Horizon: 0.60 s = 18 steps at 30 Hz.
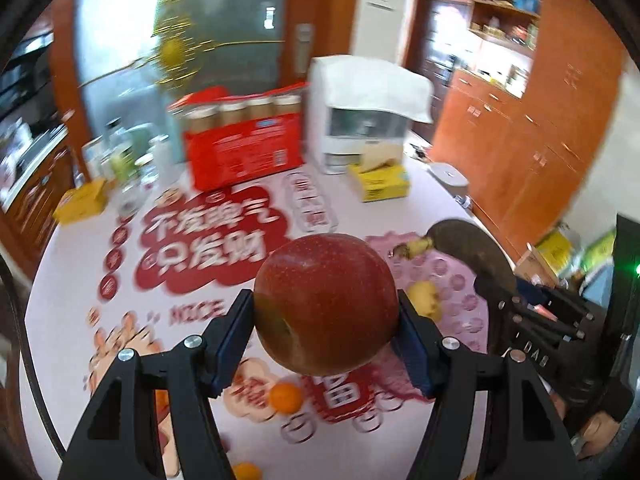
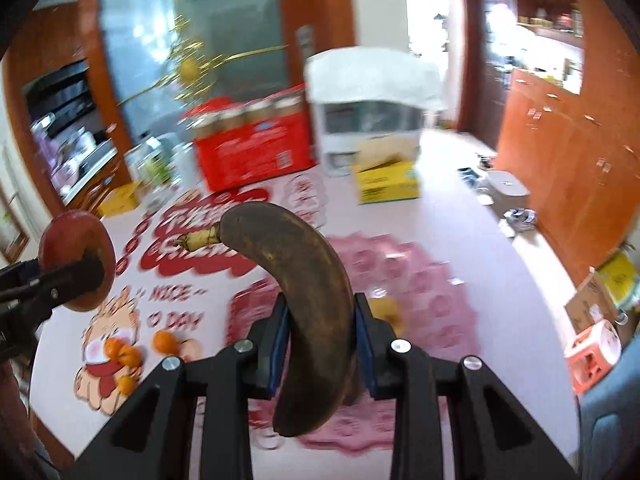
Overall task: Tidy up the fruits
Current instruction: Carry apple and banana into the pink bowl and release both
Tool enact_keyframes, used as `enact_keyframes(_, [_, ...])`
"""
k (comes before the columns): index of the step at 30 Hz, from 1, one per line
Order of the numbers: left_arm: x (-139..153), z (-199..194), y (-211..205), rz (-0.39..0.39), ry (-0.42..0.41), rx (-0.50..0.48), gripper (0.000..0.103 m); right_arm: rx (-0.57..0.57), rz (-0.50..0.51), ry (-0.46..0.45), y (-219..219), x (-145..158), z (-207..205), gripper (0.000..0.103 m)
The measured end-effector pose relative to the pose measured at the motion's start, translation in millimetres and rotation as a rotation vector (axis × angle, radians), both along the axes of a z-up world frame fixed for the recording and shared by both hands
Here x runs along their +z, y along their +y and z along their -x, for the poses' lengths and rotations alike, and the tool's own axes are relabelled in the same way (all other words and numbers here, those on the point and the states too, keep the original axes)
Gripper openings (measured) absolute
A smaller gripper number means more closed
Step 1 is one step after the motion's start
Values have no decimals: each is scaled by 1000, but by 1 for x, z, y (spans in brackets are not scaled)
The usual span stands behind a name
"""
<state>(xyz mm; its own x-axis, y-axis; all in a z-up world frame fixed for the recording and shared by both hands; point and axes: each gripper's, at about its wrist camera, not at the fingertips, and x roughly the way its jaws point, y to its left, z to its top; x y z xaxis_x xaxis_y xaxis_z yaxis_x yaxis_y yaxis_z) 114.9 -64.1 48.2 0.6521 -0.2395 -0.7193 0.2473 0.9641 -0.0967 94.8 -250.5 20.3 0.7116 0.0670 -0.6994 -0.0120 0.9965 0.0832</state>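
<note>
My left gripper [image 1: 326, 324] is shut on a red apple [image 1: 326, 304], held well above the table. In the right wrist view the same apple [image 2: 76, 256] shows at the far left between the left gripper's fingers. My right gripper [image 2: 322, 340] is shut on a brown, overripe banana [image 2: 308, 300] with its pale stem pointing away; the banana [image 1: 472, 256] also appears at the right of the left wrist view. Small oranges [image 2: 124, 354] lie on the tablecloth below, one orange [image 1: 285, 398] under the apple. A yellow fruit [image 1: 426, 298] lies on the pink mat.
A round table with a printed red-and-white cloth [image 1: 200, 248] carries a red box of jars [image 1: 244, 148], a white appliance [image 1: 360, 120], a yellow tissue box [image 2: 386, 184], bottles [image 1: 120, 160] and a pink mat [image 2: 420, 280]. Wooden cabinets [image 1: 540, 120] stand at the right.
</note>
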Motion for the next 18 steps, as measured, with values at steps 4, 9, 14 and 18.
enact_keyframes(4, [-16, -20, -40, -21, 54, -64, 66, -60, 21, -11, -37, -2, -12, 30])
enact_keyframes(9, [-63, -45, -84, -78, 153, -132, 66, -89, 18, 33, -74, -33, -41, 30])
enact_keyframes(14, [-113, -65, -111, -108, 253, -175, 66, -87, 38, 106, -88, -74, -71, 30])
enact_keyframes(18, [-135, -77, -121, -123, 288, -190, 66, -83, 50, 165, -90, -103, -86, 30])
